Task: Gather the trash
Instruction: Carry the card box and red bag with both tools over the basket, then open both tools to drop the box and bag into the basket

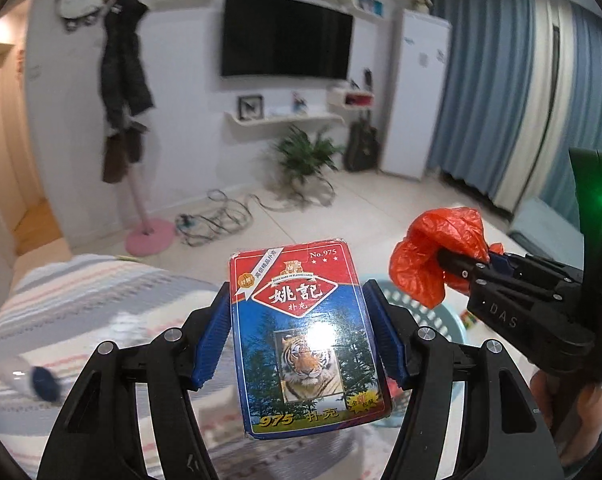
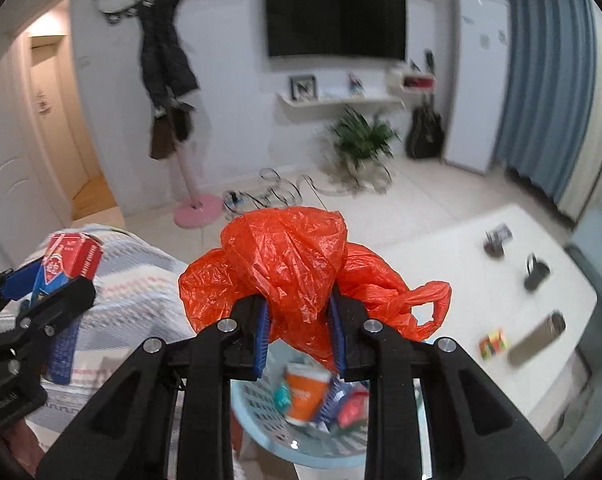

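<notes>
Right under our right hand-held gripper (image 2: 299,332) we see the pale blue basket (image 2: 261,420), an orange paper cup (image 2: 303,392) and some wrappers lying inside it. Between the blue pads (image 2: 261,334) sits the orange plastic bag (image 2: 289,264), pinched tight at a narrow gap, crumpled and glossy, one handle loop drooping to the right. Our left hand-held gripper (image 1: 299,336) clamps the playing-card box (image 1: 301,332) by its two long sides, upright and tilted slightly; it's red on top, blue below, with a tiger's face on the front. From that view, the bag hangs just to the right of the box, above the basket's rim. To the left we have the striped bed (image 2: 141,280); to the right, the white tabletop (image 2: 441,264) with a colourful cube (image 2: 493,344) and small dark items, too blurred to name. Farther off, cables (image 2: 277,192) trail on the floor near a potted plant (image 2: 361,136), and a television (image 2: 335,20) hangs on the far wall.
</notes>
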Available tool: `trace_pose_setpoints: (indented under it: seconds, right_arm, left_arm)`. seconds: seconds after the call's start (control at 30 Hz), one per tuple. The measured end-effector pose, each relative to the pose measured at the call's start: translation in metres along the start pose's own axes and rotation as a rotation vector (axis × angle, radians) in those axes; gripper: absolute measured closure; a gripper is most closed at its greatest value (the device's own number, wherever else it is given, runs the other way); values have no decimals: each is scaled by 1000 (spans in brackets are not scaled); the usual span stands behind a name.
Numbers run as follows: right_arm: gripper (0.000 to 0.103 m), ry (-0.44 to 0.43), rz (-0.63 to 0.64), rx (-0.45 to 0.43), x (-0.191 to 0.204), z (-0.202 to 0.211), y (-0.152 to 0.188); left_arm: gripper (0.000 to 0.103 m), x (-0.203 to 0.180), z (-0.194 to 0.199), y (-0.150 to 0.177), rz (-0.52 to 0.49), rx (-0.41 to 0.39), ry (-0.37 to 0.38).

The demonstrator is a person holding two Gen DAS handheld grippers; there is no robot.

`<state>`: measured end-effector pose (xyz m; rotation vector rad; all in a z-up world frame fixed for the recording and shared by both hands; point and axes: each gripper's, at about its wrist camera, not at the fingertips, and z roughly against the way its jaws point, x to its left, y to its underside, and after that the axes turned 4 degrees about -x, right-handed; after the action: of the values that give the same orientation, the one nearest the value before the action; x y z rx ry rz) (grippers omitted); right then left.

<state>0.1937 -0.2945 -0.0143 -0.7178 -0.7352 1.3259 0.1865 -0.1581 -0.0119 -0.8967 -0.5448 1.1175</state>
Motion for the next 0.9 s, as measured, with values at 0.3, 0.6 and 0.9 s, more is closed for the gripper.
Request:
trace_pose_setpoints:
  seconds: [0.3,0.6,0.9]
  right_arm:
    - [77,8,-149,167,-52,-56,41]
    - [51,-3,-231,241,-70,-79,58]
    - [50,-18,-217,223,-60,-64,51]
  left_arm:
    - [40,-21,-62,25,5,135,64]
    - [28,-22,-72,32,21,163,115]
    - [28,-7,-51,35,41,146,109]
